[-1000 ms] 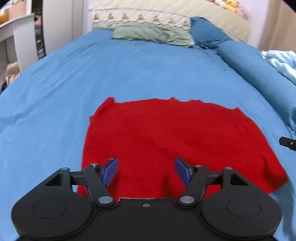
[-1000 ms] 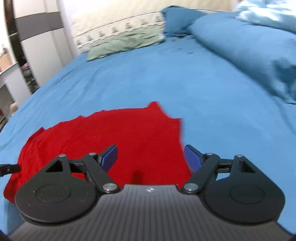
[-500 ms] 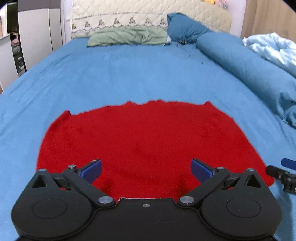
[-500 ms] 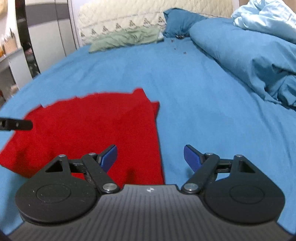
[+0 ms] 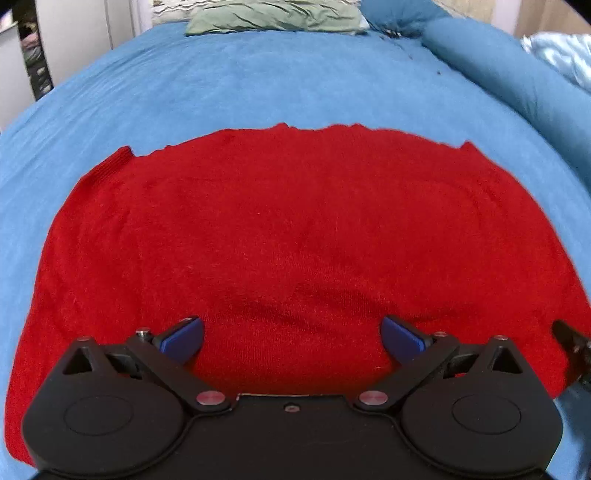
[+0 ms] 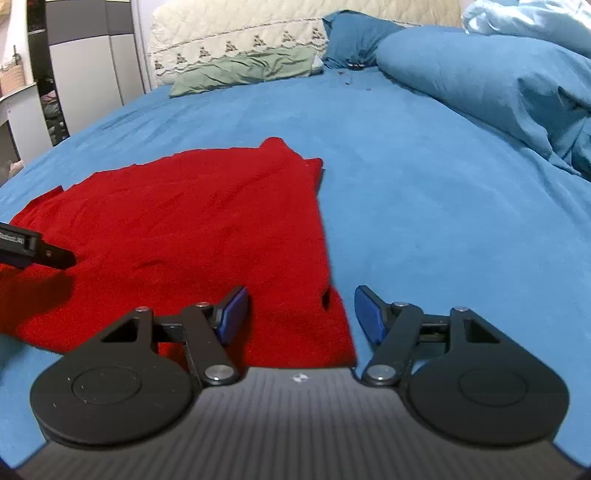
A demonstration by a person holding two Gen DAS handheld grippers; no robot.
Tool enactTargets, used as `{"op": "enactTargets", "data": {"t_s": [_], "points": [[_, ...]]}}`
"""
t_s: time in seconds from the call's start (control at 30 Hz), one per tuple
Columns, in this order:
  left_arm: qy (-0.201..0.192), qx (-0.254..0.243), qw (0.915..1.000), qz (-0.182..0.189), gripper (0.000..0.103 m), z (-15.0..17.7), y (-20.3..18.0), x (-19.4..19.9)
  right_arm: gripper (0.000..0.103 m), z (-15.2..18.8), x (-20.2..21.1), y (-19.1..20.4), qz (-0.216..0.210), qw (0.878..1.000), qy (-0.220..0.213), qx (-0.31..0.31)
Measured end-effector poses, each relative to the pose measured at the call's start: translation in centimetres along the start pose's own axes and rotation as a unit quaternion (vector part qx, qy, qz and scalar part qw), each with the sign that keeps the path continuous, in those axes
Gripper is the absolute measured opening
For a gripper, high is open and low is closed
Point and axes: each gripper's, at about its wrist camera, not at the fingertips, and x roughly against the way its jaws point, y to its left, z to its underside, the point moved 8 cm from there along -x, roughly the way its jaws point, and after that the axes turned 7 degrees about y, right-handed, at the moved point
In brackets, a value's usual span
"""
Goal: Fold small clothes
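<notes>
A red knit garment (image 5: pixel 288 229) lies spread flat on the blue bedsheet (image 5: pixel 258 81). My left gripper (image 5: pixel 291 338) is open and empty, low over the garment's near edge around its middle. My right gripper (image 6: pixel 301 314) is open and empty, straddling the garment's near right corner (image 6: pixel 332 325). The garment also shows in the right wrist view (image 6: pixel 192 229), where a tip of the left gripper (image 6: pixel 40 253) pokes in at the left. A tip of the right gripper (image 5: pixel 570 339) shows at the right edge of the left wrist view.
A green pillow (image 6: pixel 243 72) and a cream quilted headboard (image 6: pixel 236 35) are at the far end. A rolled blue duvet (image 6: pixel 480 85) runs along the right side. White cabinets (image 6: pixel 85 70) stand to the left of the bed.
The left gripper has opened wider and moved closer and lower over the garment's near edge. The right gripper has shifted so the garment's right corner sits between its fingers.
</notes>
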Motion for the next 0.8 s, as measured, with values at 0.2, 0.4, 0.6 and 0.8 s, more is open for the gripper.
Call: {"op": "enactTargets", "data": {"t_s": [0.2, 0.4, 0.6, 0.8], "points": [[0.019, 0.010, 0.9998, 0.006, 0.103, -0.4, 0.1, -0.3, 0.029, -0.5, -0.1, 1.0, -0.026, 0.999, 0.026, 0.006], [0.024, 0.000, 0.9994, 0.025, 0.103, -0.7, 1.4, 1.5, 0.022, -4.3, 2.6, 0.1, -0.078, 0.988, 0.049, -0.126], [-0.027, -0.018, 0.9994, 0.014, 0.103, 0.4, 7.3, 7.2, 0.022, -13.0, 8.2, 9.5, -0.196, 0.978, -0.003, -0.078], [-0.035, 0.015, 0.9993, 0.008, 0.103, 5.8, 14.5, 9.8, 0.022, -13.9, 8.2, 27.4, -0.330, 0.940, 0.048, 0.075]]}}
